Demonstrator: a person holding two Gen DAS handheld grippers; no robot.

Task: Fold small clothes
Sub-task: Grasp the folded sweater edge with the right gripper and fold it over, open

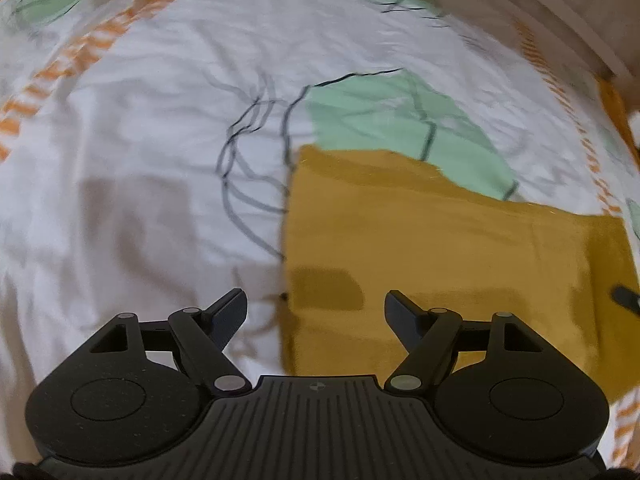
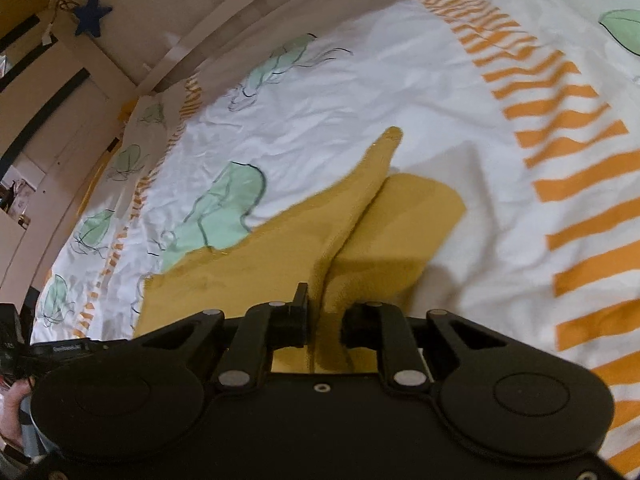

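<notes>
From the left wrist, the left gripper [image 1: 315,312] hovers with its fingers spread wide apart and empty above the near left corner of the mustard cloth [image 1: 440,248], which lies flat on the patterned bedsheet [image 1: 140,140] and stretches ahead and to the right of the fingers, its left edge running almost straight away between them. From the right wrist, the right gripper [image 2: 325,316] has its fingers clamped on a raised fold of the mustard cloth [image 2: 248,264], whose pinched ridge runs forward from the fingers to a lifted corner, with the rest spread on the bedsheet [image 2: 400,80] to the left. The right gripper already holds the cloth, so the next fold likely turns on carrying that ridge leftward over the flat part.
</notes>
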